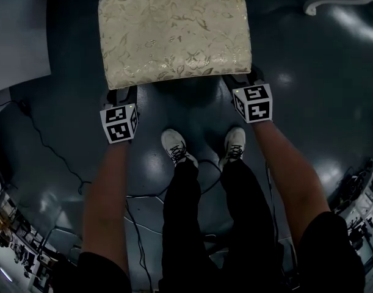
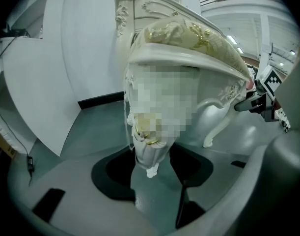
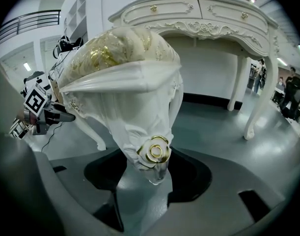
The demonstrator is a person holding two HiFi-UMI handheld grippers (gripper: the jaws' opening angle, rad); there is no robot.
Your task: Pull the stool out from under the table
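Left tool [image 1: 121, 97] and right tool [image 1: 244, 81] grip near legs [image 3: 150, 132] of the stool [image 1: 174, 32], its length crosswise.

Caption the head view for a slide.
Left gripper and right gripper hold the near corners of a gold-patterned stool, seen from above.

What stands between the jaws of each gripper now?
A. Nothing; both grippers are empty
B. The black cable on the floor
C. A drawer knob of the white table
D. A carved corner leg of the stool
D: the left gripper closes on one white leg of the stool, and the right gripper closes on the leg with the gold rose.
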